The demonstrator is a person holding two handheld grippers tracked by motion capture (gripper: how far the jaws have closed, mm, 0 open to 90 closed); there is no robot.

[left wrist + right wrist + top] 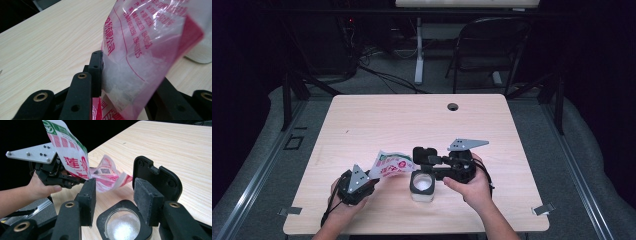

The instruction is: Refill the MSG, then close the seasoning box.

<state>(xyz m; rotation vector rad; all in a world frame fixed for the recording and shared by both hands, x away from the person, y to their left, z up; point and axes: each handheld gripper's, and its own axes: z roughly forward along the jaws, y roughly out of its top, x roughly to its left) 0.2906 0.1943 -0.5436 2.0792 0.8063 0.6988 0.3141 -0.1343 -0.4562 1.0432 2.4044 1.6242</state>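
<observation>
A clear and red plastic bag (391, 164) holds white crystals and is printed in red and green. My left gripper (369, 177) is shut on its lower end, and the bag (150, 50) rises tilted between the jaws toward the jar. The small white jar (422, 186) stands at the table's front middle, with white grains inside (123, 225). Its black hinged lid (160, 177) is flipped up behind it. My right gripper (115, 192) hovers just above the jar's mouth, open, with nothing between its pads. The bag's free end (110, 175) hangs beyond those jaws.
The pale wooden table (412, 120) has a cable hole (453, 106) near its far edge. A black chair (492, 45) and a desk leg stand on the floor behind the table. Both hands work close to the front edge.
</observation>
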